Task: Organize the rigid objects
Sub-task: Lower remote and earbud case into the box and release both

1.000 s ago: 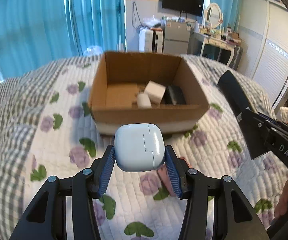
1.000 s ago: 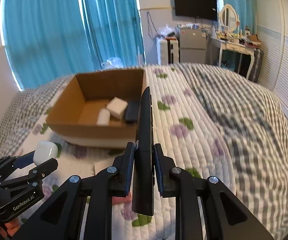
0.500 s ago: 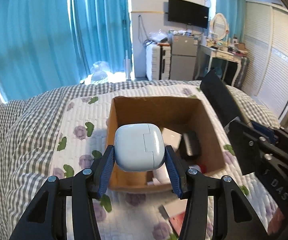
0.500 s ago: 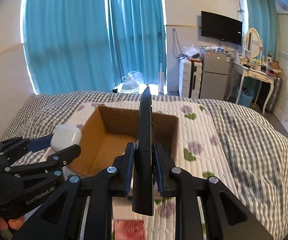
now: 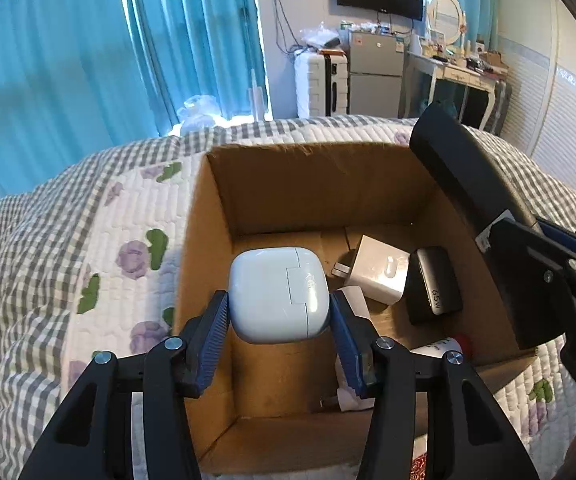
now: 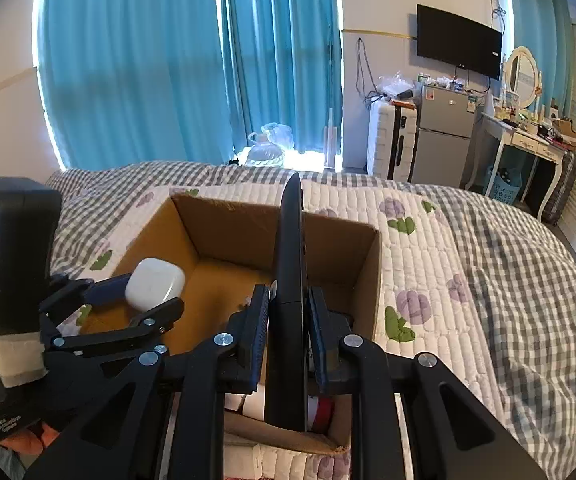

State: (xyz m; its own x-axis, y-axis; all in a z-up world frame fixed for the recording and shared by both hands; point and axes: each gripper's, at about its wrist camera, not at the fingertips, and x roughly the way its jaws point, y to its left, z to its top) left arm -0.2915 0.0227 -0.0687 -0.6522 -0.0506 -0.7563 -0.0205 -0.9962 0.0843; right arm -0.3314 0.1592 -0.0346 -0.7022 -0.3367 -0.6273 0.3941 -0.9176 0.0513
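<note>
**A:** Start at the fingers. What is each one doing?

**B:** In the left wrist view the left gripper has its blue pads against the two sides of a white earbud case. The jaws have just eased a little wider, but the case sits between them and is carried clear of anything below. In the right wrist view the right gripper is clamped tight on a slim black remote, held edge-on and pointing to the top of the frame.

**A:** And where do those two things sit relative to the target?

**B:** Both are over the open cardboard box. The case hangs at frame centre above the bare left part of the box floor. The remote crosses the box's right wall in the upper right of the left wrist view.

**A:** What is already in there?

**B:** A white charger and a black charger lie side by side, touching, right of centre. Something white with a red end shows lower right, partly hidden.

**A:** So how far along?

**B:** I'd say well on: several pieces are boxed, and two more are poised to go in but neither is released. A reddish scrap shows at the bottom edge on the quilt; I can't tell what it is.
</note>
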